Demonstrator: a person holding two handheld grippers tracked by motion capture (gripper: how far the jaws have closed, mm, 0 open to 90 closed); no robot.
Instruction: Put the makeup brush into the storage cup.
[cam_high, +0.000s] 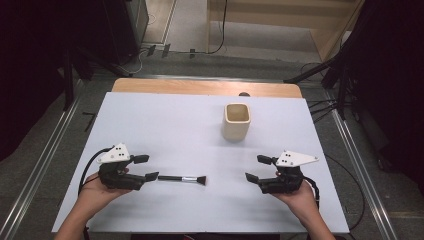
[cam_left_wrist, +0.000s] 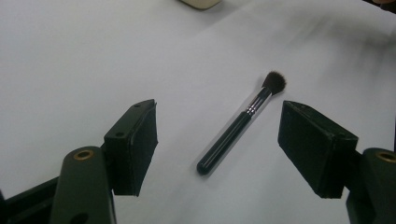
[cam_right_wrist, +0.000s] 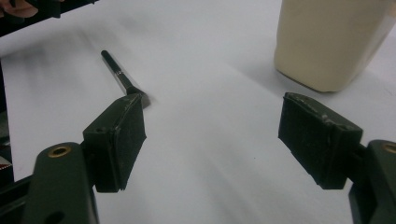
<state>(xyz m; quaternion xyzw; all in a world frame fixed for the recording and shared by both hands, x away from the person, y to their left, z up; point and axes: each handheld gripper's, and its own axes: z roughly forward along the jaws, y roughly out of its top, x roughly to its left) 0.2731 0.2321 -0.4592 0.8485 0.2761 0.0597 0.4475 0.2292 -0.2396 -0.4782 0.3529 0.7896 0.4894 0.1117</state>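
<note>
Brush (cam_high: 182, 178) lies flat near the front edge of the surface, handle toward the left gripper (cam_high: 145, 167), whose jaws stand wide open and empty just beside the handle end. Best to straddle the black handle (not the bristles) squarely, then close. The right gripper (cam_high: 259, 168) is also open, holding nothing; the cream cup (cam_high: 236, 121) stands upright toward the far edge.

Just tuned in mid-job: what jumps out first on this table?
A black makeup brush lies flat on the white table, its handle end just off the open left gripper. Farther back stands a cream square cup, upright and apart from everything. The right gripper is open too, holding nothing.
</note>
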